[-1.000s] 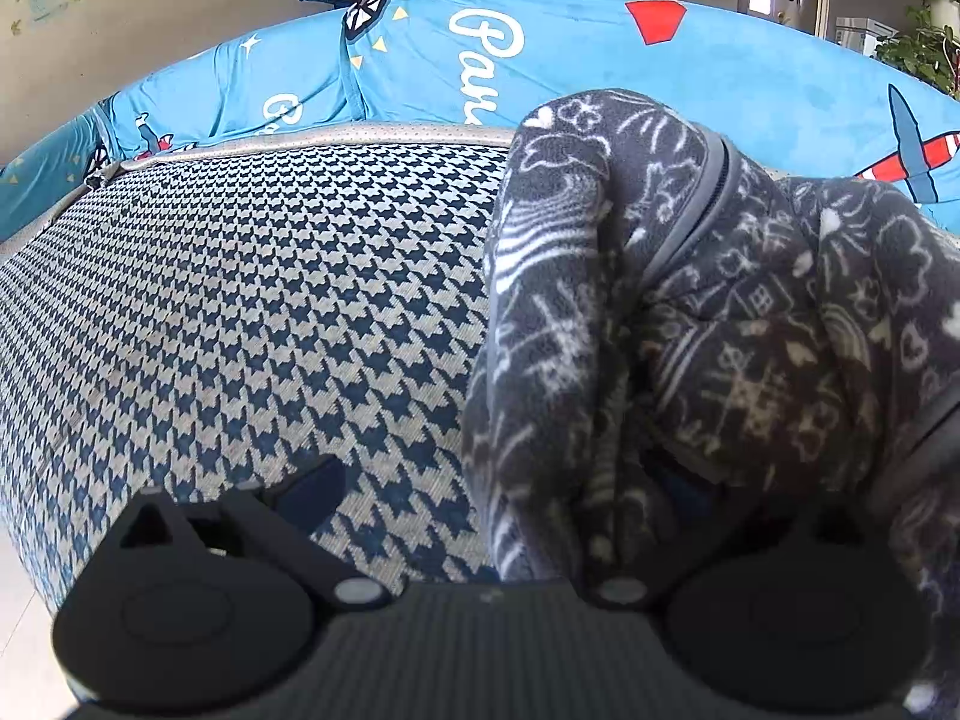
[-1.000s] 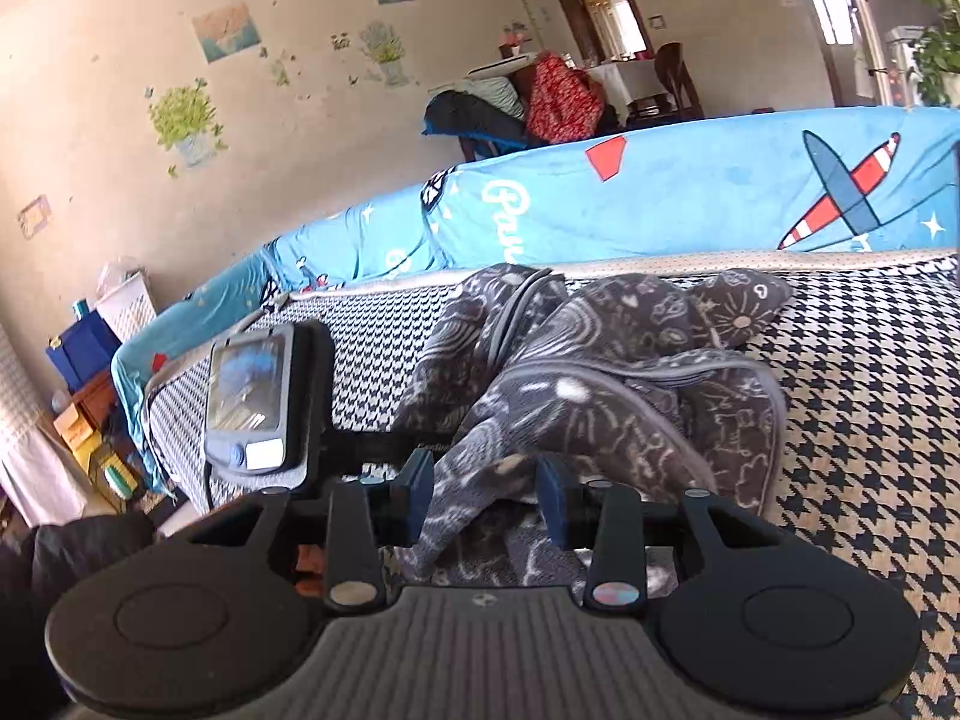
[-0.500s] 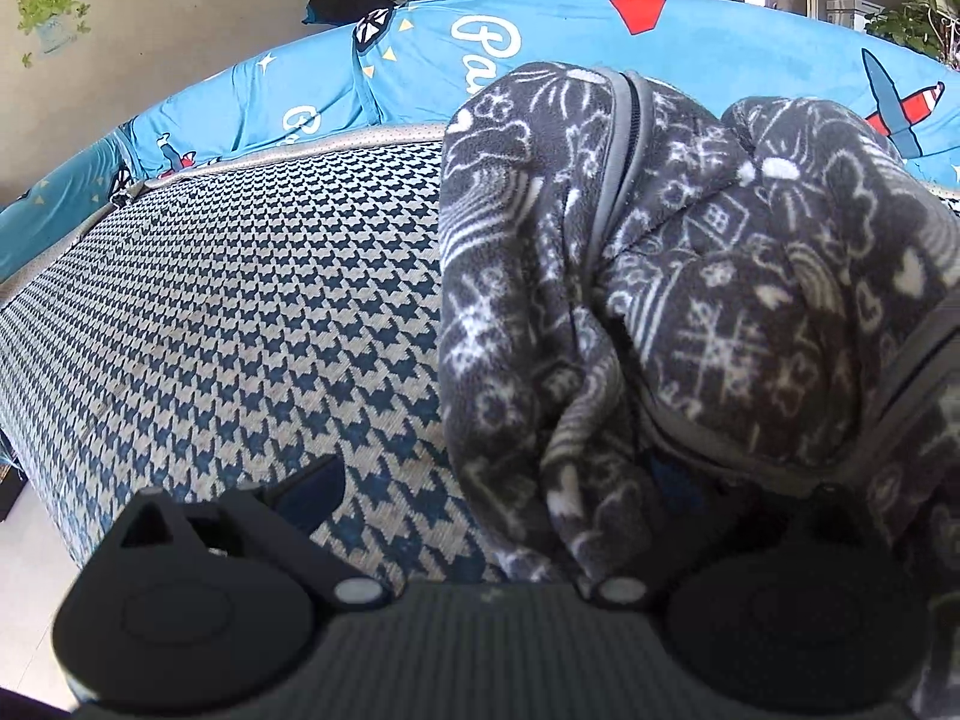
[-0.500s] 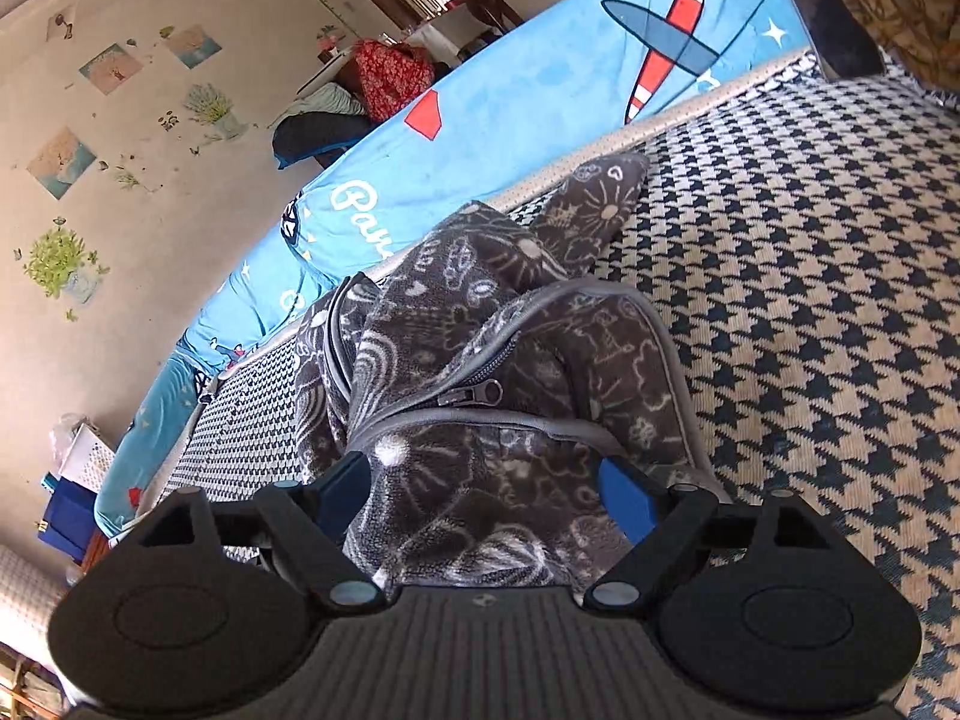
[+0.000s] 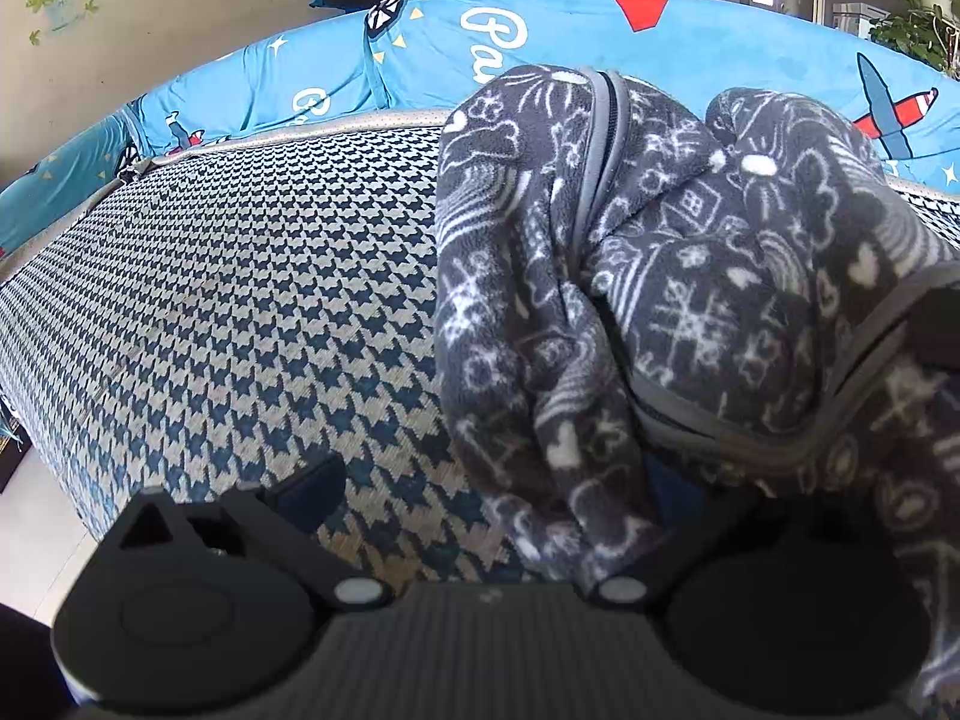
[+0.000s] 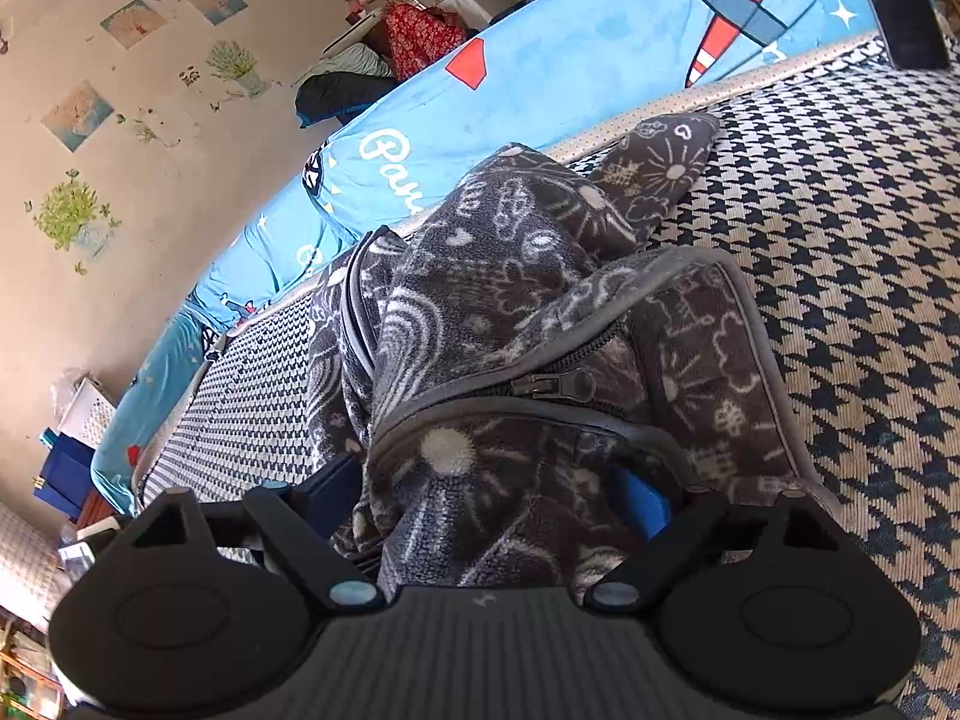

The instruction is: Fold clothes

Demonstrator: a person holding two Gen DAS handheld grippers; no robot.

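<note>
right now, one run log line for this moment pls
step: fold fleece jacket | surface: houndstooth cover | right hand-held gripper: closing, jacket between fingers | left hand-held gripper: open

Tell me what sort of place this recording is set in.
Most likely a lived-in home, on a bed or daybed: a houndstooth mattress edged by blue airplane-print bedding, plant stickers on the wall, and a dark patterned fleece being folded.

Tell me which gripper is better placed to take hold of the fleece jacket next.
Right, probably. The right gripper straddles the fleece jacket, its jaws closing on the bunched fabric near the zipper pull. The left gripper has only the jacket's edge between its jaws.
</note>
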